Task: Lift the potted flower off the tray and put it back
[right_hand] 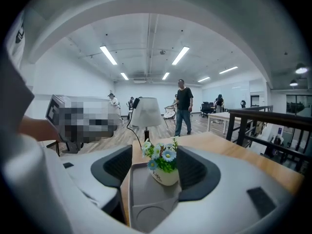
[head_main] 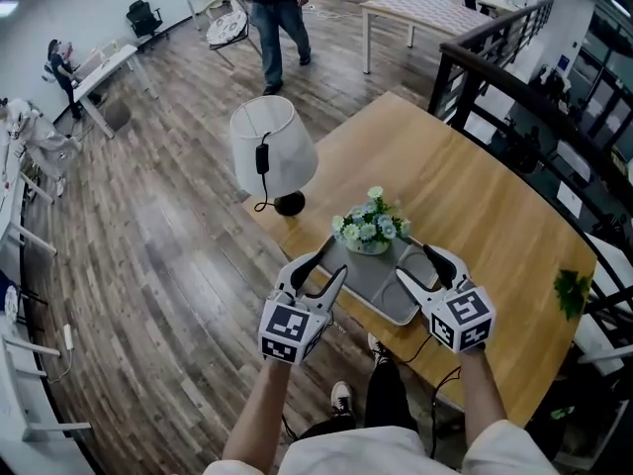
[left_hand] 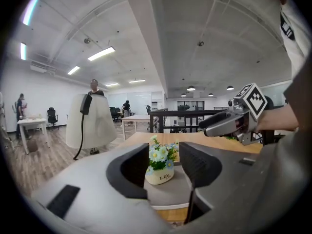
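Nearest to the person, the two tongs hang side by side over the near edge of the wooden table (head_main: pixel 465 196). The left gripper (head_main: pixel 331 262) is at the tray's near-left corner and the right gripper (head_main: pixel 413 261) at its near-right side. Both have their jaws standing apart with nothing clamped between them. Each gripper view shows the pot framed in the gap but farther off, clear of the pads. The grey tray (head_main: pixel 381 300) lies close along that near edge, and its near stretch is bare. At its far end stands the potted flower (head_main: pixel 371 228), a small cream pot of blue and white blooms, upright and inside the rim. To the right of the tray the tabletop runs open and bare toward its right edge. A small green thing (head_main: pixel 571 290) sits there, perhaps a plant, but it is too small to be sure of. To the left, near the table's left corner, a lamp (head_main: pixel 272 146) with a white shade stands on a dark base with its cord hanging down the shade, well apart from the tray. Past that corner the wooden floor (head_main: pixel 168 245) lies wide open. Along the table's far right side runs a dark railing (head_main: pixel 495 57). Farther back a person (head_main: pixel 280 18) is on the open floor, near a pale table (head_main: pixel 415 8).
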The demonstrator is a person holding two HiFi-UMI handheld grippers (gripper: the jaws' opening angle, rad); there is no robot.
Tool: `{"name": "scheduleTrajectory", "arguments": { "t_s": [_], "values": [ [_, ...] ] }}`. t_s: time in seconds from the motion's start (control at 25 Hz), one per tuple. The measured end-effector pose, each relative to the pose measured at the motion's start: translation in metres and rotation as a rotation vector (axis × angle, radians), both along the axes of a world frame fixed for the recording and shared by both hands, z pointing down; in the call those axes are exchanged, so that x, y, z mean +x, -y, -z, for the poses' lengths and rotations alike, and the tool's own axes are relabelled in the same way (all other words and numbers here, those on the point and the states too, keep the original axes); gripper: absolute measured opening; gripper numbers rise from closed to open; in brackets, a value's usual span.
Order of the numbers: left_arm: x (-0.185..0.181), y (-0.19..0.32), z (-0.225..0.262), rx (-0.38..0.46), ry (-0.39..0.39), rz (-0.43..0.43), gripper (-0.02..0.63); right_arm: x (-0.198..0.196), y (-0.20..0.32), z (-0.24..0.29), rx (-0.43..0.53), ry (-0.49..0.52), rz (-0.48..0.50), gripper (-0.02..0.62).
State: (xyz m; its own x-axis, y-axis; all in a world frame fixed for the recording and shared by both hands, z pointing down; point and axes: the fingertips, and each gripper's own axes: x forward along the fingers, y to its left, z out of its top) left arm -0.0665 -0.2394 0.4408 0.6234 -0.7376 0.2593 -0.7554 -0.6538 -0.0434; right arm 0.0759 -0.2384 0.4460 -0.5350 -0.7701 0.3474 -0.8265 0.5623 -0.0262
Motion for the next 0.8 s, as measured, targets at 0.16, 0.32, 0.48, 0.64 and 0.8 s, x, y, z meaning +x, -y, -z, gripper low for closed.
{"name": "scheduleTrajectory", "arguments": {
  "t_s": [0.16, 0.32, 0.48, 0.64, 0.8],
  "values": [
    [0.000, 0.023, -0.030, -0.032, 0.005, 0.009, 0.229, 0.002, 0.019, -0.034, -0.045, 0.012, 0.031, 0.305],
    [0.006, 0.040, -0.062, -0.065, 0.006, 0.005, 0.244, 0.004, 0.035, -0.061, -0.050, 0.004, 0.051, 0.311],
    [0.018, 0.053, -0.088, -0.092, 0.027, -0.018, 0.244, 0.004, 0.053, -0.079, -0.037, -0.004, 0.089, 0.324],
    [0.025, 0.064, -0.115, -0.118, 0.045, -0.025, 0.244, -0.001, 0.069, -0.101, -0.043, -0.014, 0.143, 0.325],
    [0.028, 0.072, -0.140, -0.144, 0.056, -0.026, 0.253, -0.003, 0.075, -0.125, -0.064, -0.029, 0.186, 0.328]
  ]
}}
